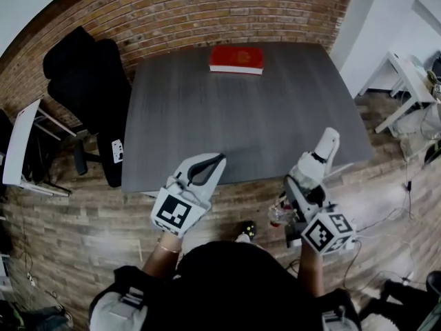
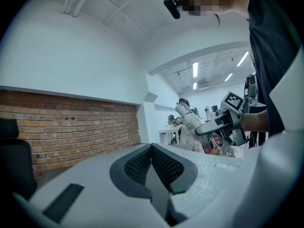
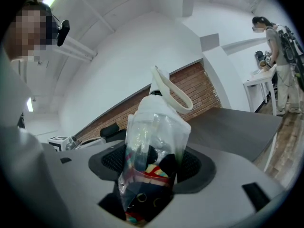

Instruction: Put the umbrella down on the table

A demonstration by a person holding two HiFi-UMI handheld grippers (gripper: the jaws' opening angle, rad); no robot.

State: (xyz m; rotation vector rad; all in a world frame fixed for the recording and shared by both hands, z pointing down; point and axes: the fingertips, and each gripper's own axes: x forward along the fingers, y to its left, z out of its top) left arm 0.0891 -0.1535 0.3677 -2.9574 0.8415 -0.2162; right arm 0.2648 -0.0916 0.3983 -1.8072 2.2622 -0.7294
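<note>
A folded umbrella (image 1: pixel 318 158) in a clear plastic sleeve, with a white handle and strap, sits in my right gripper (image 1: pixel 303 186), whose jaws are shut on it just off the near right edge of the dark grey table (image 1: pixel 241 116). In the right gripper view the umbrella (image 3: pixel 154 137) stands up between the black pads of that gripper (image 3: pixel 152 172), with the patterned fabric showing through the sleeve. My left gripper (image 1: pixel 210 165) hovers over the table's near edge, shut and empty. In the left gripper view the left gripper (image 2: pixel 152 148) has its pads meeting, and the umbrella (image 2: pixel 191 121) appears at right.
A red book (image 1: pixel 236 59) lies at the table's far edge, by the brick wall. A black chair (image 1: pixel 89 81) stands at the table's left, a white desk (image 1: pixel 406 81) at far right. Another person (image 3: pixel 280 65) stands by that desk. Cables lie on the wooden floor.
</note>
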